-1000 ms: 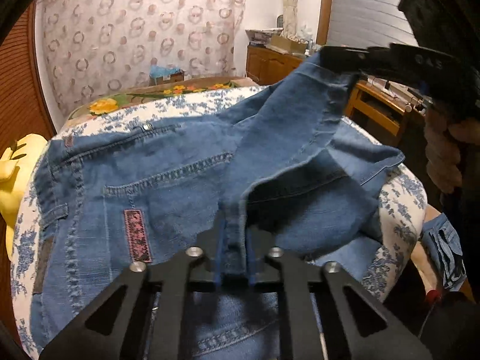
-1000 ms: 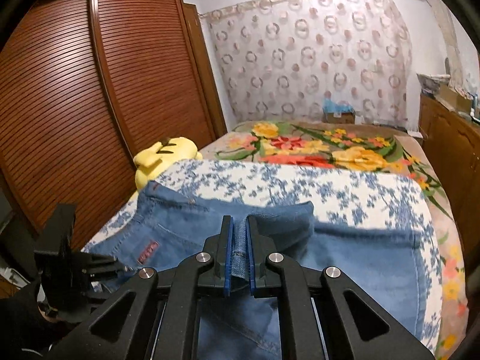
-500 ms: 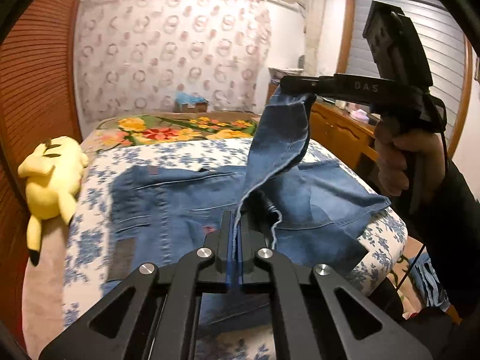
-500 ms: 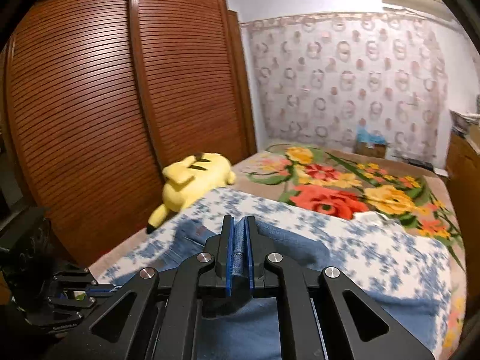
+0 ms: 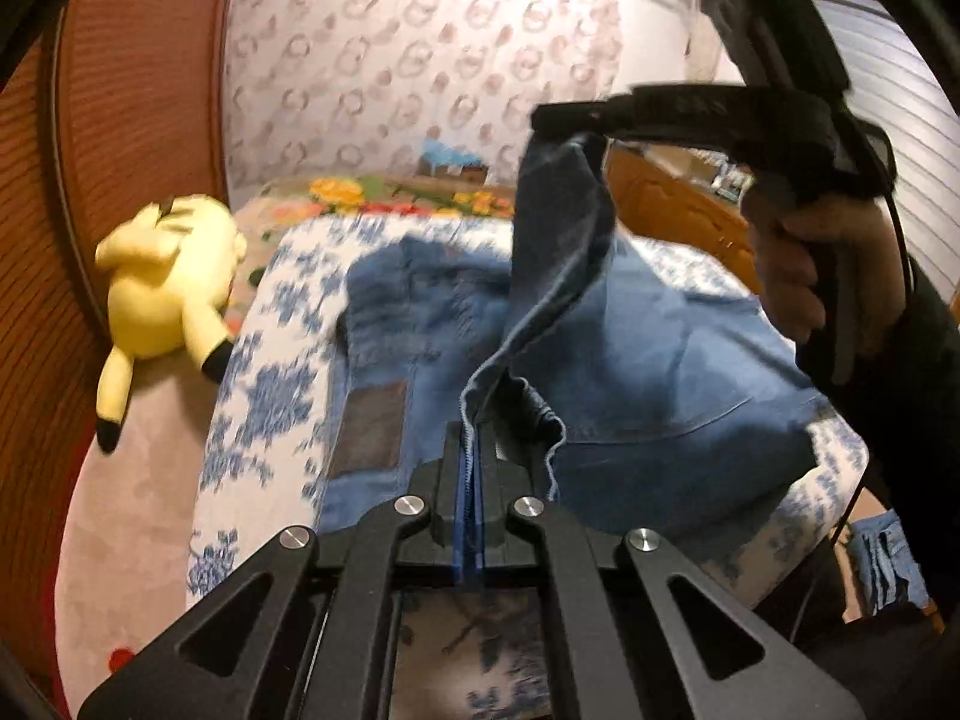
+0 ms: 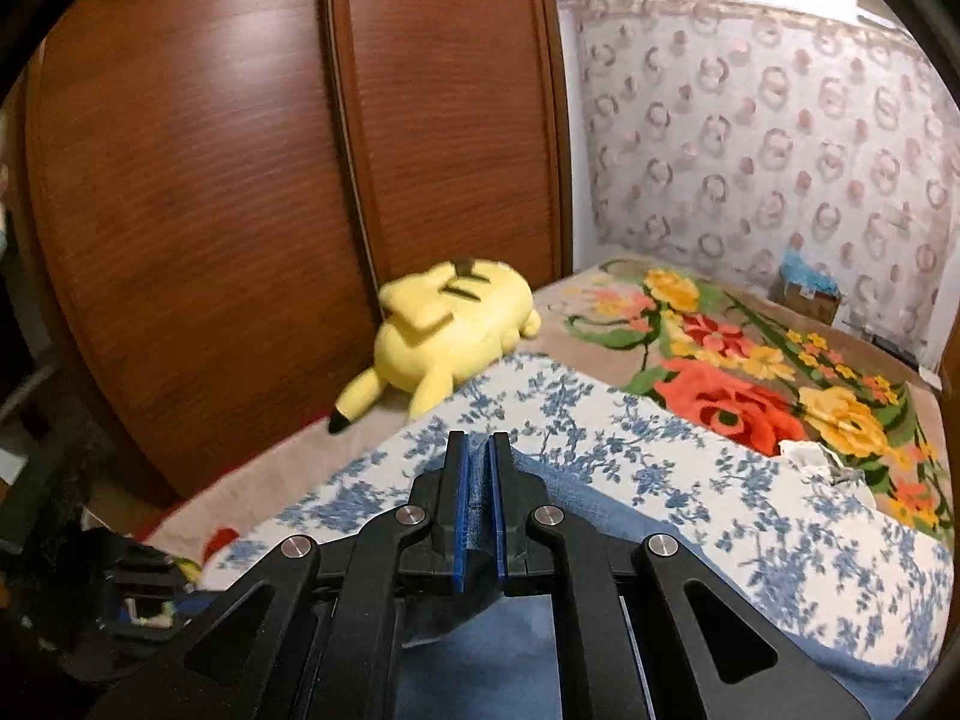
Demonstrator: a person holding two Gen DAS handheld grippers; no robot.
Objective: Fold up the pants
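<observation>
Blue denim pants (image 5: 660, 372) lie on a blue-flowered white cloth (image 5: 264, 396) on the bed. My left gripper (image 5: 471, 438) is shut on a hem of the pants near the front edge. My right gripper (image 5: 570, 120) shows in the left wrist view, held high, shut on the other end of the same edge, so a strip of denim (image 5: 558, 240) hangs between the two. In the right wrist view the right gripper (image 6: 478, 450) is shut on denim (image 6: 480, 480); more pants (image 6: 780, 654) lie below it.
A yellow plush toy (image 5: 162, 288) lies on the bed left of the flowered cloth, also in the right wrist view (image 6: 444, 330). A brown slatted wardrobe (image 6: 240, 180) stands on the left. A floral blanket (image 6: 750, 372) covers the far bed. A wooden dresser (image 5: 678, 204) stands on the right.
Both grippers have lifted the held pants edge and drawn back and up. The right gripper rose well above the bed. The views now look further left, toward the plush and wardrobe.
</observation>
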